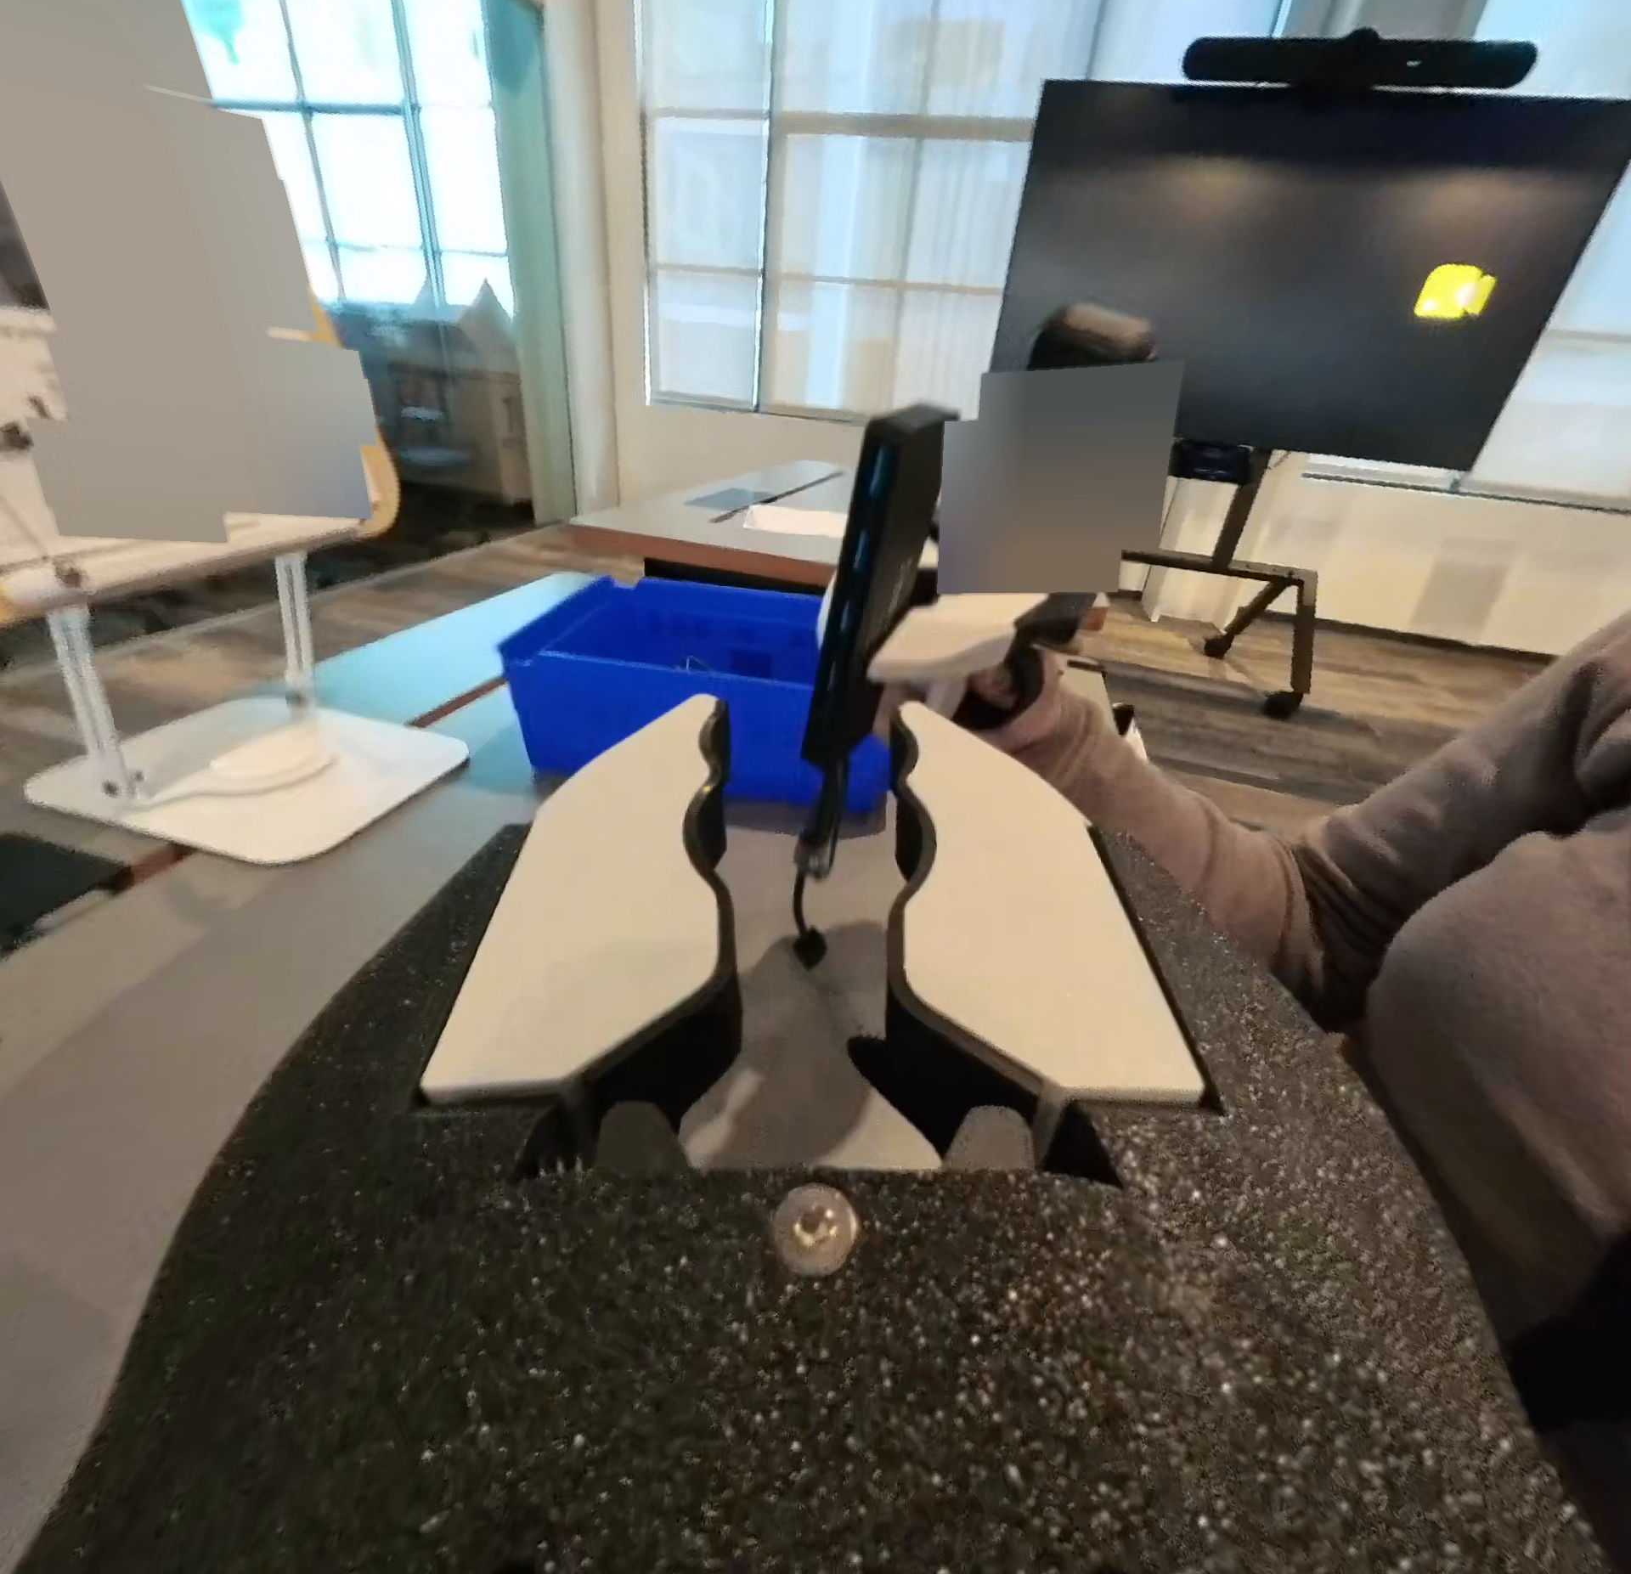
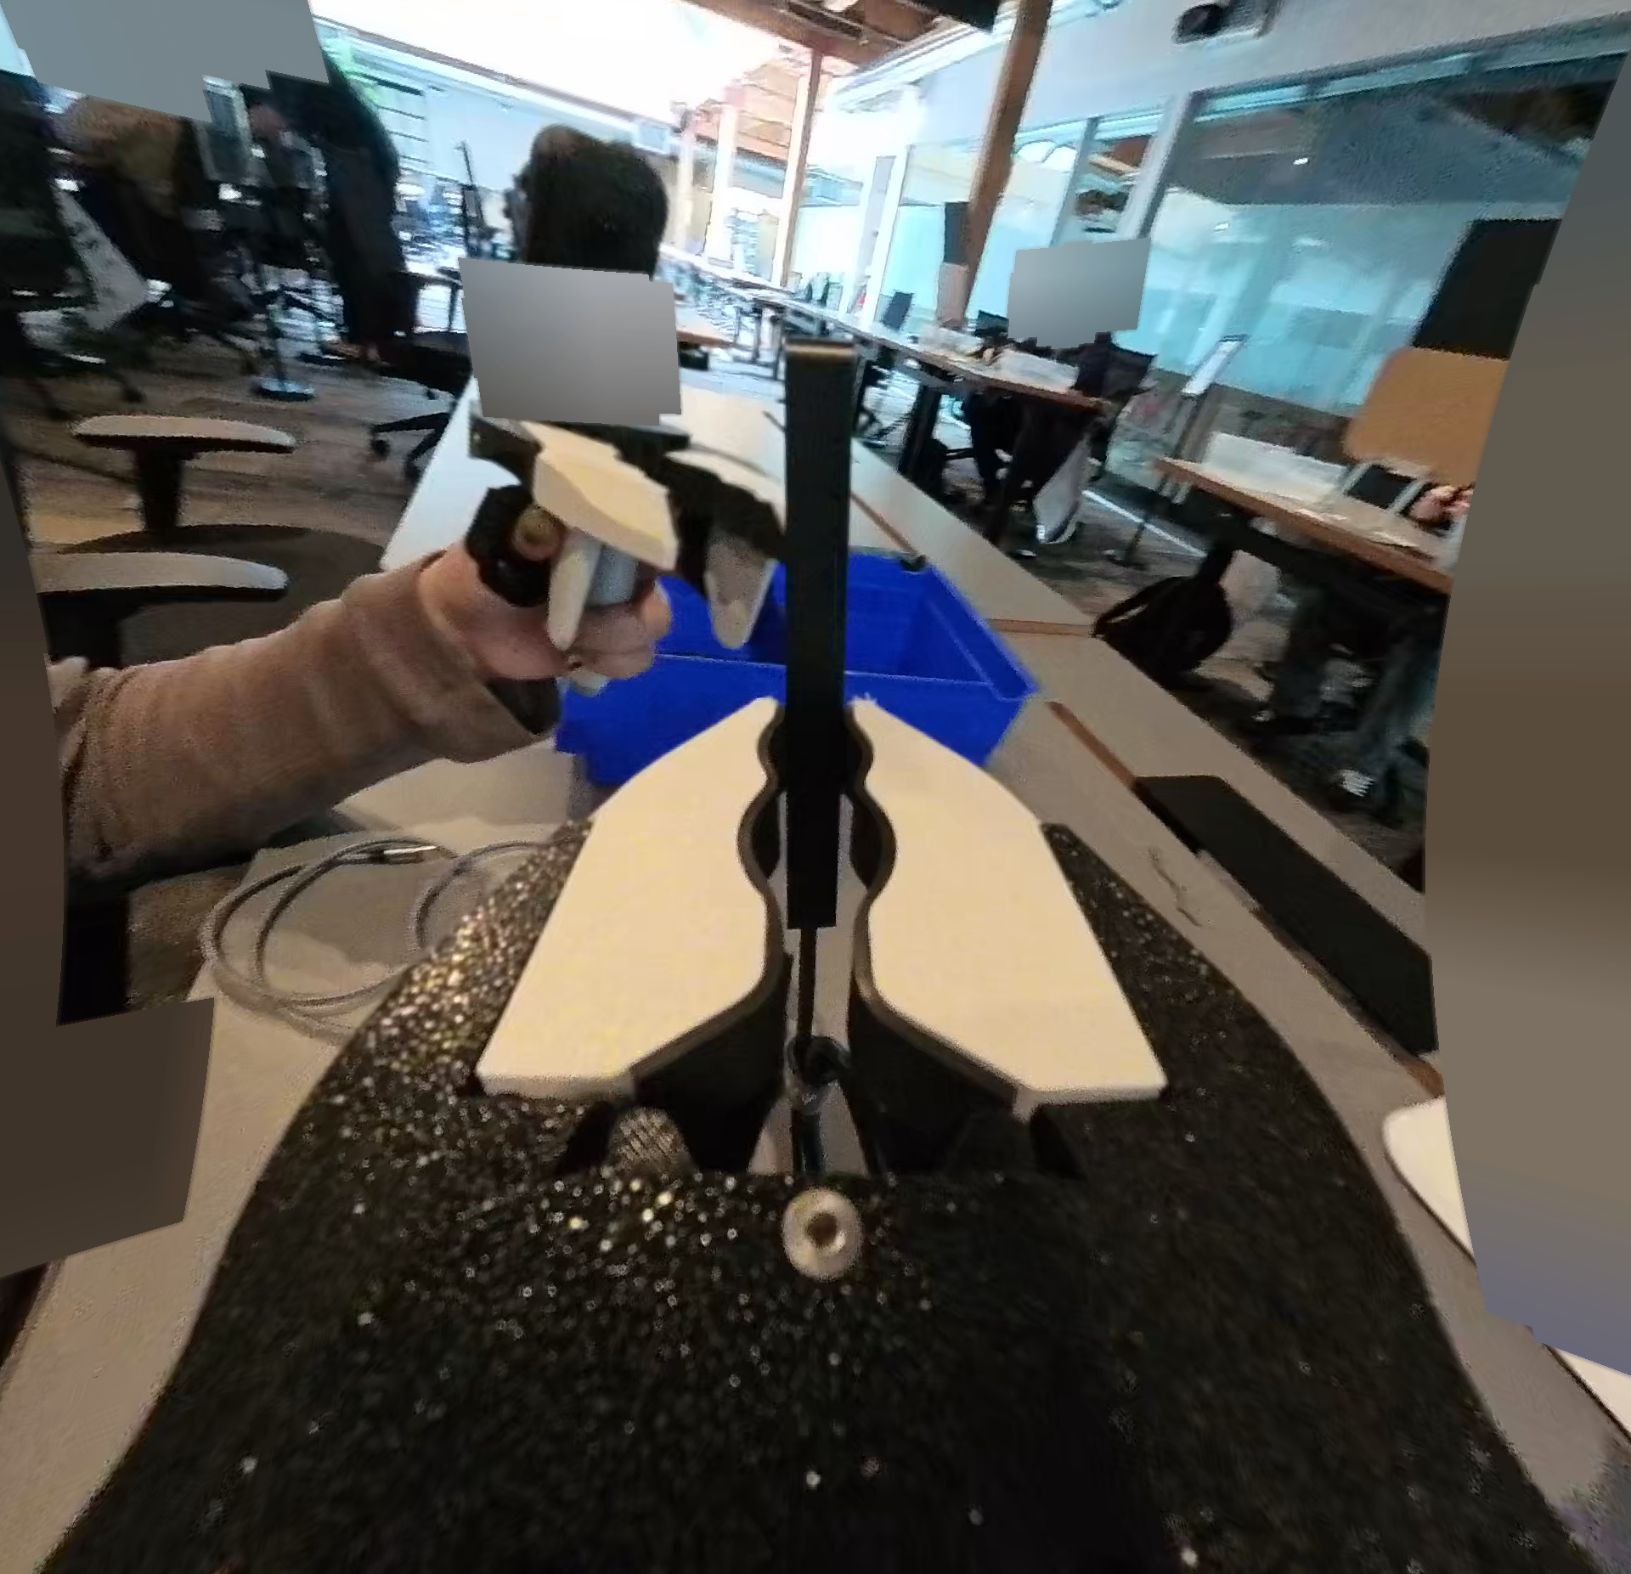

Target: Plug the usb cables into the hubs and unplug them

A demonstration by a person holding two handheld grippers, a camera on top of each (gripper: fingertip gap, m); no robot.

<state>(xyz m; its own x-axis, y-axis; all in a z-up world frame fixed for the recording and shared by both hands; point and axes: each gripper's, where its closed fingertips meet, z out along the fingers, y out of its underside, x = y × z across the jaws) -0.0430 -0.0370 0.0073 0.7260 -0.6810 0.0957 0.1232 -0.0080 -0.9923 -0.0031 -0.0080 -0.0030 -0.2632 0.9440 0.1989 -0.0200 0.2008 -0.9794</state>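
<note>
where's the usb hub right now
The hub is off the table, upright, clamped between the right gripper fingers, in front of the blue bin; the open left gripper faces it.

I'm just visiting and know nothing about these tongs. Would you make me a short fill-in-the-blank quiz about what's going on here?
1. The right tongs are shut on a black, upright ____.
2. The bin on the table is coloured ____.
3. The left tongs hold ____.
4. A thin black ____ hangs from the hub's lower end.

Missing words: hub; blue; nothing; cable
</note>
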